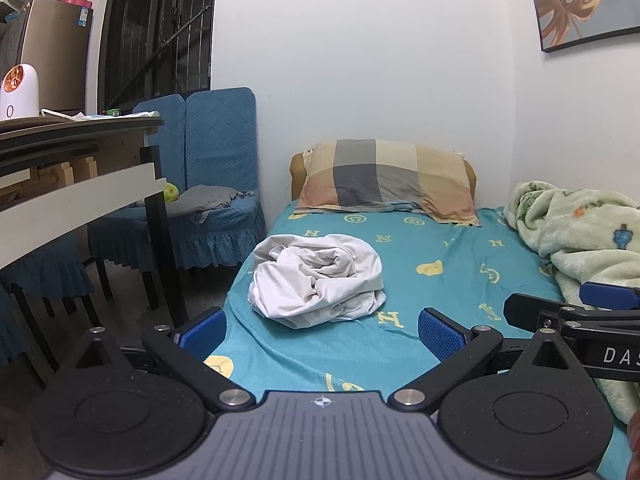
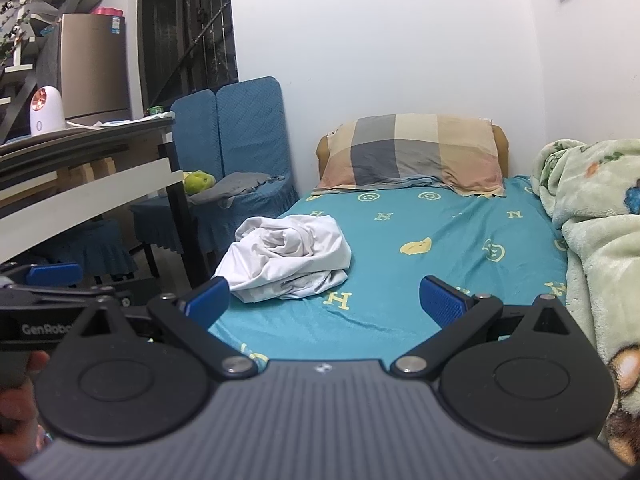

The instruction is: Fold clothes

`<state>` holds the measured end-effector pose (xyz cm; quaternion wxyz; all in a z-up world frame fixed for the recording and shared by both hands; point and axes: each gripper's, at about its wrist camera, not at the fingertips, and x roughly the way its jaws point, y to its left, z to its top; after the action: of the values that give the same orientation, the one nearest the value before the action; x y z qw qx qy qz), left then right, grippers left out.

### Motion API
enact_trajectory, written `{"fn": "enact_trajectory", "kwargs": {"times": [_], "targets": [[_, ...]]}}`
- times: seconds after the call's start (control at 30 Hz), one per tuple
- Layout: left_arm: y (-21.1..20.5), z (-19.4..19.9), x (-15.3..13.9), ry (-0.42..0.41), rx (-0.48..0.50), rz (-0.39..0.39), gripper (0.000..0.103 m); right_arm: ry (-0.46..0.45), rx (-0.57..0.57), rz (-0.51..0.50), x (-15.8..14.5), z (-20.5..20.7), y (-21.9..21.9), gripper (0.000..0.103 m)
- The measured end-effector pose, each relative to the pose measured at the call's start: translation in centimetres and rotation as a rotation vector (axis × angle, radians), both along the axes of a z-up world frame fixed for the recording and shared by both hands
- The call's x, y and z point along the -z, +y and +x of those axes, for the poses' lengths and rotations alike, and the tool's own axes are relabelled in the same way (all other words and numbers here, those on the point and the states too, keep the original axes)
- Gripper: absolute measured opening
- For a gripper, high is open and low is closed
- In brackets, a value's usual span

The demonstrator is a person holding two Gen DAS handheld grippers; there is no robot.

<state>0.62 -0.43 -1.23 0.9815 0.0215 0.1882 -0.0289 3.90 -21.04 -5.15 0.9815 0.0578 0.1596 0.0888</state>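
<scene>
Blue ribbed pads tip both fingers of the left hand-held gripper [image 1: 322, 334], which stands released and empty low in its frame, black linkage arms and a grooved grey body beneath. The right hand-held gripper [image 2: 324, 300] is likewise spread wide with nothing between its pads; in the left view its side shows at the right edge, partly cut off. A white garment [image 1: 318, 280], soft and crumpled into a rounded heap, lies on the bed [image 1: 440, 280] just beyond the pads, toward the bed's left edge. The bed sheet is smooth teal with yellow letters and faces. A checked pillow [image 1: 386, 178] leans at the head, and a fluffy pale green blanket [image 1: 584, 240] is bunched at the right, cut off by the frame. At left a table [image 1: 80, 128] hides part of blue quilted chairs [image 1: 218, 184].
</scene>
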Motion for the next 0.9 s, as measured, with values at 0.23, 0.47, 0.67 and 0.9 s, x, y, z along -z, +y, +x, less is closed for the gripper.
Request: {"fn": "enact_trajectory", "kwargs": {"times": [0.23, 0.47, 0.67, 0.9], "targets": [[0.5, 0.8, -0.1, 0.016, -0.017, -0.012, 0.103, -0.054, 0.008, 0.072, -0.1, -0.6, -0.9, 0.103], [2.3, 4.3, -3.8, -0.013, -0.056, -0.02, 0.103, -0.054, -0.018, 0.109, -0.6, 1.8, -0.2, 0.103], [4.7, 8.4, -3.1, -0.026, -0.126, -0.035, 0.103, -0.008, -0.09, 0.109, 0.4, 8.9, 2.7, 0.1], [7.5, 10.5, -0.4, -0.009, -0.063, -0.118, 0.103, 0.049, -0.095, 0.05, 3.0, 21.3, 7.4, 0.074]]}}
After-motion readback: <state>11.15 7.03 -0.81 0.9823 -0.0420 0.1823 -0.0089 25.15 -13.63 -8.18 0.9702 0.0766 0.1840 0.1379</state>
